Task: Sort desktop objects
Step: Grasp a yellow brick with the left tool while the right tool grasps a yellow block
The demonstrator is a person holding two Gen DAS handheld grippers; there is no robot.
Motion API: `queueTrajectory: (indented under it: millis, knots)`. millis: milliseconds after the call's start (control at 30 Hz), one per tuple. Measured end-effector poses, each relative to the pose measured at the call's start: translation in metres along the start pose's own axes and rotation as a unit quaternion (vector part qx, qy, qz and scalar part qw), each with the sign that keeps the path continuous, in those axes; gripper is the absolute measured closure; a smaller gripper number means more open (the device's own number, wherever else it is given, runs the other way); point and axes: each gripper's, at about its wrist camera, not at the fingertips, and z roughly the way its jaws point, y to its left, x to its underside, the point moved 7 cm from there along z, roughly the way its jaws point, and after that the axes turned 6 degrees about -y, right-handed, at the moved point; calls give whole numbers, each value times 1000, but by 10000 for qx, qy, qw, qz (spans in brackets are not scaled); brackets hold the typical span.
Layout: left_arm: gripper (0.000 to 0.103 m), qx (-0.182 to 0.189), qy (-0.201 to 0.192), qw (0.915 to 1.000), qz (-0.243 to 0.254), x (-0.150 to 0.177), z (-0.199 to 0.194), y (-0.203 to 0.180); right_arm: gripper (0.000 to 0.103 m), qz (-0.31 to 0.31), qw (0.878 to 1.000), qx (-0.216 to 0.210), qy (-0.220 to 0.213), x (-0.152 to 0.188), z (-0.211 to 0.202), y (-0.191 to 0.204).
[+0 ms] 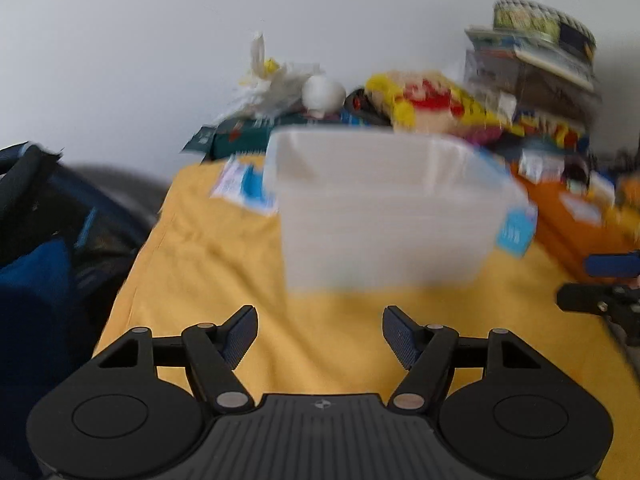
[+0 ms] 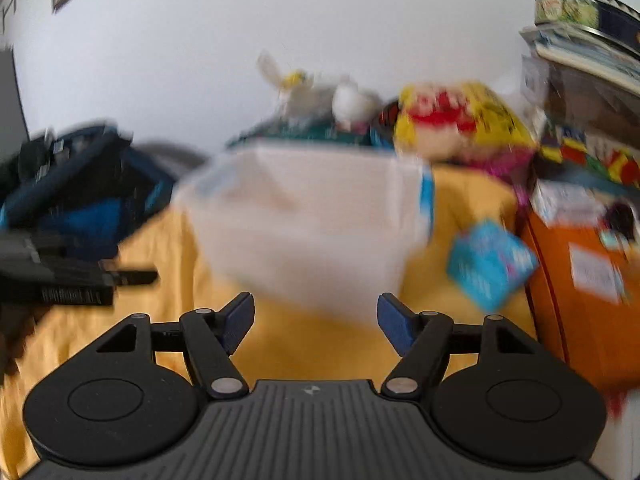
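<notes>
A white translucent plastic bin (image 1: 384,216) (image 2: 312,232) stands on the yellow cloth (image 1: 208,280) (image 2: 320,344), just beyond both grippers. A blue packet (image 1: 516,232) (image 2: 488,264) lies at the bin's right side, and another blue-and-white packet (image 1: 244,184) lies at its left rear. My left gripper (image 1: 320,334) is open over bare cloth with nothing between its blue pads. My right gripper (image 2: 316,322) is open too, empty, in front of the bin. Each shows at the edge of the other's view: right gripper (image 1: 592,282), left gripper (image 2: 120,286). Both views are motion-blurred.
A dark blue backpack (image 1: 44,240) (image 2: 80,192) lies left of the cloth. An orange box (image 1: 580,220) (image 2: 584,292) stands at the right. Behind the bin are a yellow-red snack bag (image 1: 424,100) (image 2: 452,116), a white plastic bag (image 1: 276,80) and stacked books (image 1: 536,60).
</notes>
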Motion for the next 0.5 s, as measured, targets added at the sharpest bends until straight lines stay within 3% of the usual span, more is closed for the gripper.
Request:
queueTrajectory:
  millis: [233, 500]
  knots:
    - [31, 131, 617, 9979, -117, 73, -9, -22, 42, 308, 9956, 262, 845, 94, -16, -3]
    - [42, 68, 913, 9958, 64, 93, 11, -30, 54, 96, 9942, 253, 1043, 110, -5, 5]
